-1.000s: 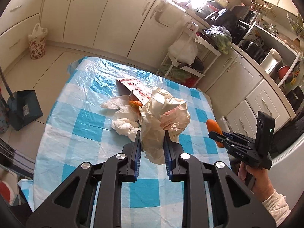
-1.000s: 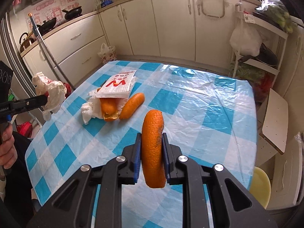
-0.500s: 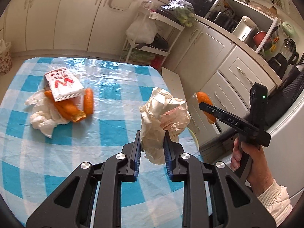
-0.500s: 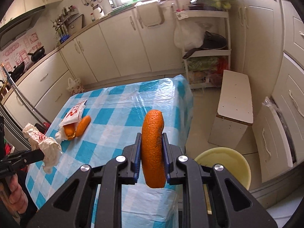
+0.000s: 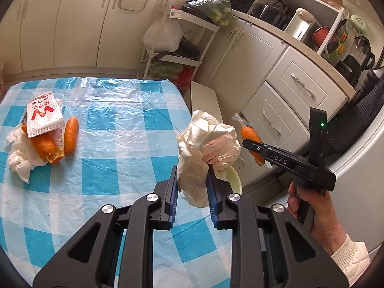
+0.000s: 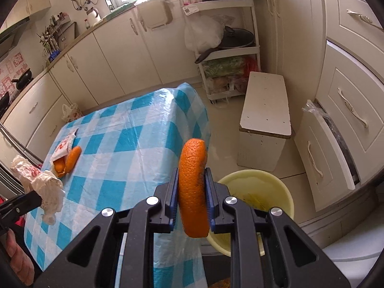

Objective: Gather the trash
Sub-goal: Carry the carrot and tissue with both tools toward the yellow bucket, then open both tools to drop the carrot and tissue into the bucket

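My left gripper (image 5: pixel 192 180) is shut on a crumpled wad of paper wrapper (image 5: pixel 206 144), held over the table's right edge. My right gripper (image 6: pixel 191 184) is shut on a piece of orange peel (image 6: pixel 193 189), held off the table just left of a pale yellow bin (image 6: pixel 259 187) on the floor. The bin's rim (image 5: pixel 234 178) shows just behind the paper wad in the left wrist view. More trash lies at the table's far left: a red-and-white packet (image 5: pixel 43 114), orange peels (image 5: pixel 70 134) and white tissues (image 5: pixel 20 158).
The table has a blue-and-white checked cloth (image 5: pixel 115 144) under clear plastic. A white stool (image 6: pixel 265 117) stands beyond the bin. A white rack (image 6: pixel 228 55) with pans and bags stands against the cabinets. A drawer (image 6: pixel 321 144) is ajar at the right.
Both grippers have swung right, away from the trash pile toward the table's right edge. The yellow bin has come into view and grown closer under the right gripper. Both grips are unchanged.
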A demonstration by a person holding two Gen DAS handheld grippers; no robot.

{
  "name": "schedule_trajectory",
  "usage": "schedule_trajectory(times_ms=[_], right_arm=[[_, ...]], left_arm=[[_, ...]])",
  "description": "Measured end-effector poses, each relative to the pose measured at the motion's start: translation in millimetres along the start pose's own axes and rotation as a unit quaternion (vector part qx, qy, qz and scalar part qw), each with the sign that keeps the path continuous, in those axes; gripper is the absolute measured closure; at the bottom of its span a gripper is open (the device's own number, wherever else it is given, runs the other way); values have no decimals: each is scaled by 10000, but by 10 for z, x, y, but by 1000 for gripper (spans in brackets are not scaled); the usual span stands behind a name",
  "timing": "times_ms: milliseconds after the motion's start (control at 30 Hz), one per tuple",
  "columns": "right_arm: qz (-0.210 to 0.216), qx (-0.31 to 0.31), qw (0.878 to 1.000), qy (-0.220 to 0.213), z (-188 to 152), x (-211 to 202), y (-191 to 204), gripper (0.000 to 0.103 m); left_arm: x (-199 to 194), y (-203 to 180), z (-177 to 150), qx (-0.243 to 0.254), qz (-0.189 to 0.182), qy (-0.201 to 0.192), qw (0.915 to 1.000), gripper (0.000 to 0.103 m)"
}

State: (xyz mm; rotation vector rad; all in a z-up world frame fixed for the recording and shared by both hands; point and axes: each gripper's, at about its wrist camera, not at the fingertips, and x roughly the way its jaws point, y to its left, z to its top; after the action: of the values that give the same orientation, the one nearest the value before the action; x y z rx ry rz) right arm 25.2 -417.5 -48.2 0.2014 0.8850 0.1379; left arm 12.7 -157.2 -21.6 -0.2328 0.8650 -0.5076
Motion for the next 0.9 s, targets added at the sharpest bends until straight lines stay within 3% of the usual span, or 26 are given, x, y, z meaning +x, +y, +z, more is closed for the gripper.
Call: schedule_trajectory(times_ms=[267,567,633,733,900], right_arm=[[-433,320,9950,837,-105,473,-450,82],[-601,616,9894,1171,-154,752,-710,79],[-646,820,9880,1135,-138,743,-791,68],[-566,1261,9861,922,-95,638,-919,64],[-518,1826,9818,97,41,254,-1069,54]], left_arm=[[262,-309,26,290,17,76,9995,82],[629,-688,50,587,-58,200,9981,82],[705,-745,54,603,-79,235,9979,82],[858,-813,56,589,-126,324,9977,82],[1196,-947,10,592,-177,583,9964,82]])
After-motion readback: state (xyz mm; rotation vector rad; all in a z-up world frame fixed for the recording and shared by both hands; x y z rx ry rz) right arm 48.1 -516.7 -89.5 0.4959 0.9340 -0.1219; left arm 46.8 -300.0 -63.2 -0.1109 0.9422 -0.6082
